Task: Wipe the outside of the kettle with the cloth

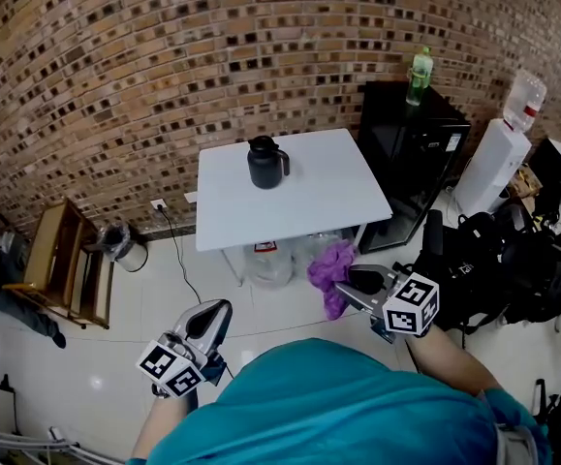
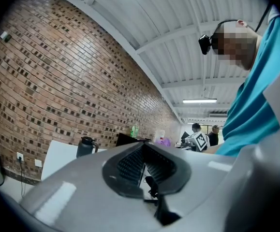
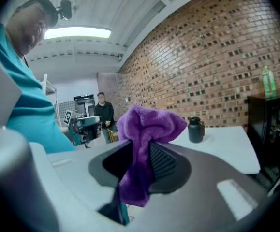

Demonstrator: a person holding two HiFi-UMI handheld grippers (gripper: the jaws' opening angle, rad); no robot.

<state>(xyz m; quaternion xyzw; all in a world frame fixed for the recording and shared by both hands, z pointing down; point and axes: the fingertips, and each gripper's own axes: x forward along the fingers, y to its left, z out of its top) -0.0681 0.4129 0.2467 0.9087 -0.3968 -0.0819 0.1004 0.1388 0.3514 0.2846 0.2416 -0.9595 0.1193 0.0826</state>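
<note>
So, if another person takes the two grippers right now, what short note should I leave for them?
Left gripper: jaws together, holding nothing, held low in front of the person.
Right gripper: shut on the purple cloth, which bunches out beyond the jaws.
Kettle: upright on the white table, toward its back edge, well ahead of both grippers.
Done: the cloth is gripped.
Left: bring the cloth to the kettle and wipe its outside; the two are not yet touching.
</note>
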